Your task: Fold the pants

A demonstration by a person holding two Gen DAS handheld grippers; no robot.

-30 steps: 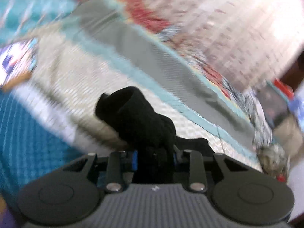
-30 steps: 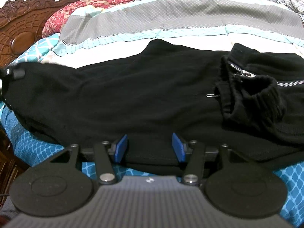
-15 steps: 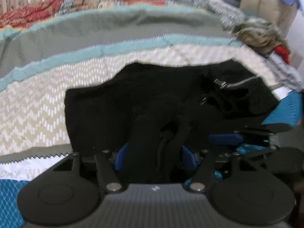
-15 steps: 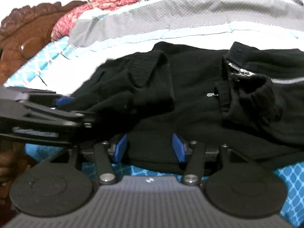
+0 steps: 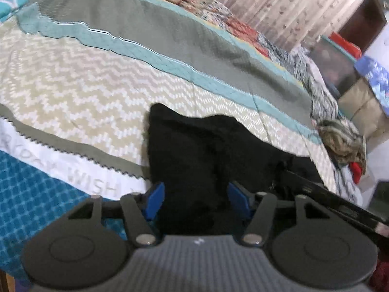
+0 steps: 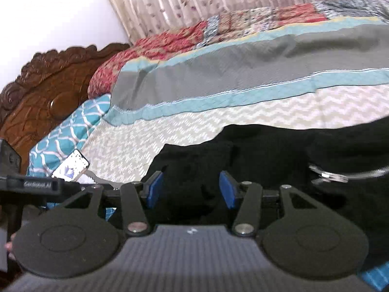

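Left tongs (image 5: 195,199): jaws are standing apart after just opening and then easing in slightly; the blue pads (image 5: 155,198) are sitting either side of the black cloth, and I cannot tell whether they are touching it.
Right tongs (image 6: 190,189): jaws are standing apart, with the dark fabric lying between the blue pads; whether they are pressing on it cannot be told.
Pants (image 5: 206,155): black, bunching in a folded heap on the bed's near edge, running from between the left tongs away toward the chevron stripe; in the right wrist view the same heap (image 6: 279,150) is spreading from the tongs off to the right, a silver zipper (image 6: 325,174) showing on it.
Other tool: the right tongs' black body (image 5: 328,194) is crossing the left view just right of the pants.
Bedspread (image 5: 85,102): blue lattice edge nearest, then white, beige chevron, teal and grey bands lying beyond the pants.
Phone (image 6: 70,166): lying on the bedspread, left of the pants.
Headboard (image 6: 48,85): carved brown wood, standing far left.
Curtain (image 6: 206,2): hanging behind the bed.
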